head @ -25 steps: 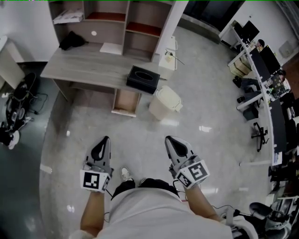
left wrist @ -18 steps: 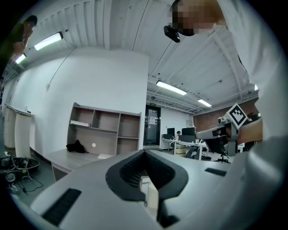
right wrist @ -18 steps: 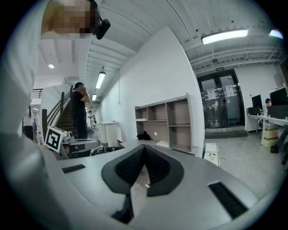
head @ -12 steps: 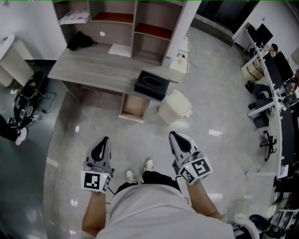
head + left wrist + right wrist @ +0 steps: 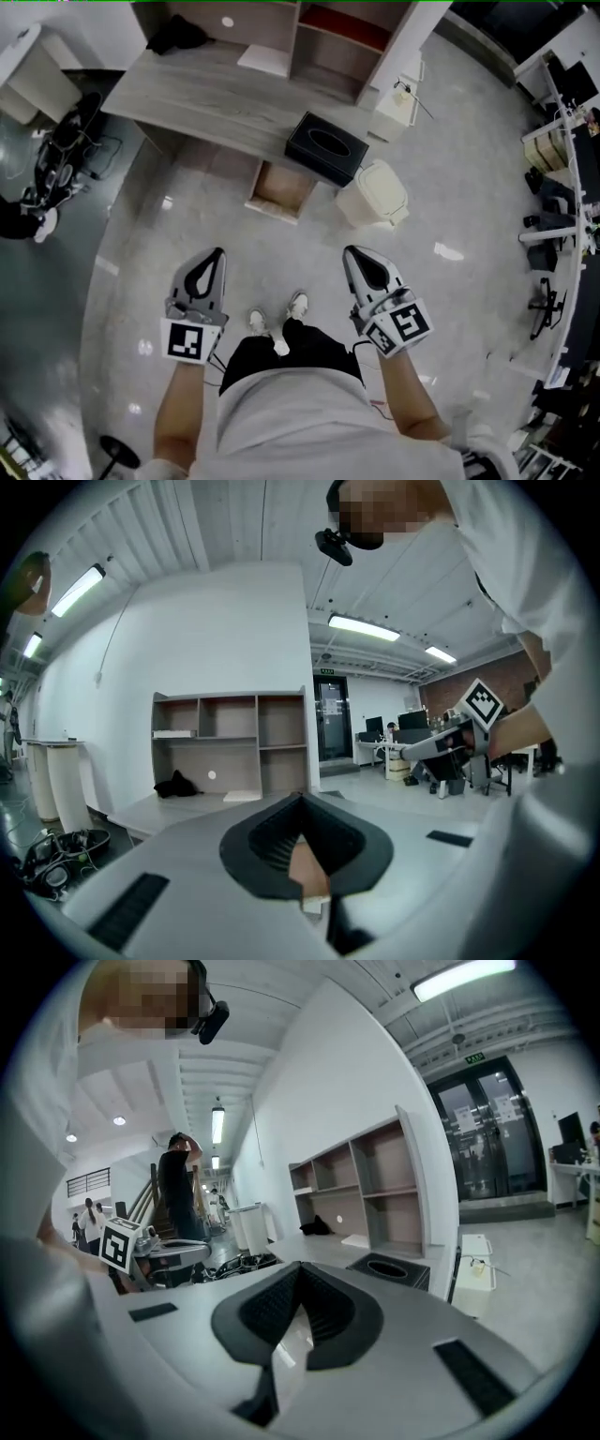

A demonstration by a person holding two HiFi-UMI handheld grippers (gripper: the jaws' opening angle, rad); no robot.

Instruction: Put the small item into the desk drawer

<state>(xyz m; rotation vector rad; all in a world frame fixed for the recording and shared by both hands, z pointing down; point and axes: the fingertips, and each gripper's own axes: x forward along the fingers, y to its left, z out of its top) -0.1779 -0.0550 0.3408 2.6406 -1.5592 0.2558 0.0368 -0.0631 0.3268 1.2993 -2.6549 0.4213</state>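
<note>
A person stands on the shiny floor (image 5: 187,225) and holds a tool in each hand, out in front. The left tool (image 5: 217,254) is shut tight, its tips together, and it has hold of nothing. The right tool (image 5: 350,251) is shut too and holds nothing. I cannot tell which thing is the small item. The drawer (image 5: 278,187) is pulled open under the front of the worktop (image 5: 206,94), at 12 o'clock from the person's shoes (image 5: 297,305). A black box (image 5: 326,148) sits on the worktop's edge, just above the drawer. A white bin (image 5: 373,195) stands on the floor at 3 o'clock from the drawer, near it.
</note>
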